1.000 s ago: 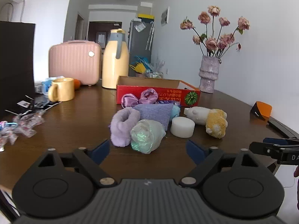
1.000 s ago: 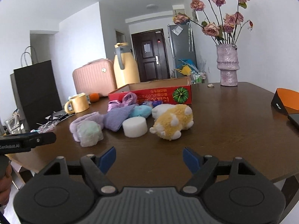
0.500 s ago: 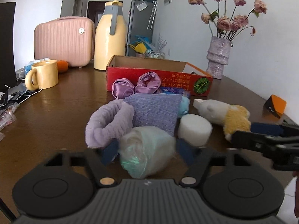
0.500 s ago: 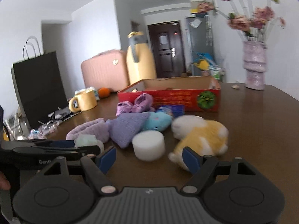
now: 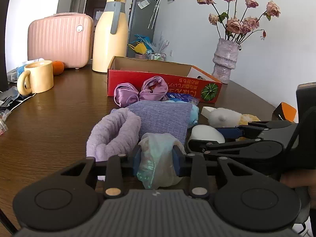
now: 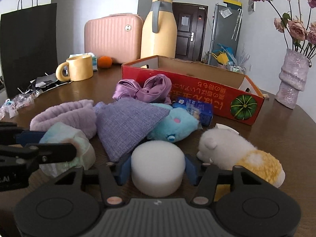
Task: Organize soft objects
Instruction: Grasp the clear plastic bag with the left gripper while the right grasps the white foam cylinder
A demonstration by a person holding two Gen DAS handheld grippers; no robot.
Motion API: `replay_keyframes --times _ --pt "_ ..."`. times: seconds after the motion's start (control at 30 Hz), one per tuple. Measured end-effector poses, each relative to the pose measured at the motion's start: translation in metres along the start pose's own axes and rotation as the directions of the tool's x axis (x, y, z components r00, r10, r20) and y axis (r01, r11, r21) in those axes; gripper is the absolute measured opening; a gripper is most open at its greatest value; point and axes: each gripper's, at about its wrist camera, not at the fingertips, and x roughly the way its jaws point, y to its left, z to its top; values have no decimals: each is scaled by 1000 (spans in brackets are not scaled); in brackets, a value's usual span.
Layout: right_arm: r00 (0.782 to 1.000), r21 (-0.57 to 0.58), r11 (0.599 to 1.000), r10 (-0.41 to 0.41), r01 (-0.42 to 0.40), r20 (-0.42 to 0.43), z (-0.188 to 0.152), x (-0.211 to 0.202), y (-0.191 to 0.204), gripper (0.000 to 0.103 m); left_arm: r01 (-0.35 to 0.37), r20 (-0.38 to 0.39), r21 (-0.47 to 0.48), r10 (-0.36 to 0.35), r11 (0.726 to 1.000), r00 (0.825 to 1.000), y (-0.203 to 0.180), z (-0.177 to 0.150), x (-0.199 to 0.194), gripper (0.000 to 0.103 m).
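Both grippers grip: left gripper (image 5: 157, 163) jaws pinch crinkly bag bundle (image 5: 158, 158), right gripper (image 6: 157, 167) jaws close narrow around foam puck (image 6: 157, 167); red box (image 6: 197, 90) lies far, beyond pile on bench (image 5: 49, 122).

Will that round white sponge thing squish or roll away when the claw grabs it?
The white sponge looks foamy, so it probably squishes slightly and weighs little. It sits flat on the table, so rolling seems unlikely. The right claw brackets both sides.
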Motion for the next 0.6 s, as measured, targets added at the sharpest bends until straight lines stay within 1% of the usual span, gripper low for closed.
replay_keyframes --times 0.17,0.37,0.5,0.6 --pt "999 37 999 17 -18 37 -5 -24 -5 53 8 16 14 -8 1000 1000 -7 1 -11 31" --pt "993 64 997 25 -33 118 -19 -84 -11 53 27 71 42 -30 999 997 -25 0 -43 31" --pt "989 92 995 19 -33 150 -30 -117 -16 53 67 106 57 -73 996 992 -37 0 -64 31" --pt "985 114 992 25 -45 170 -32 -130 -23 53 97 115 53 -102 994 988 -40 3 -72 31"
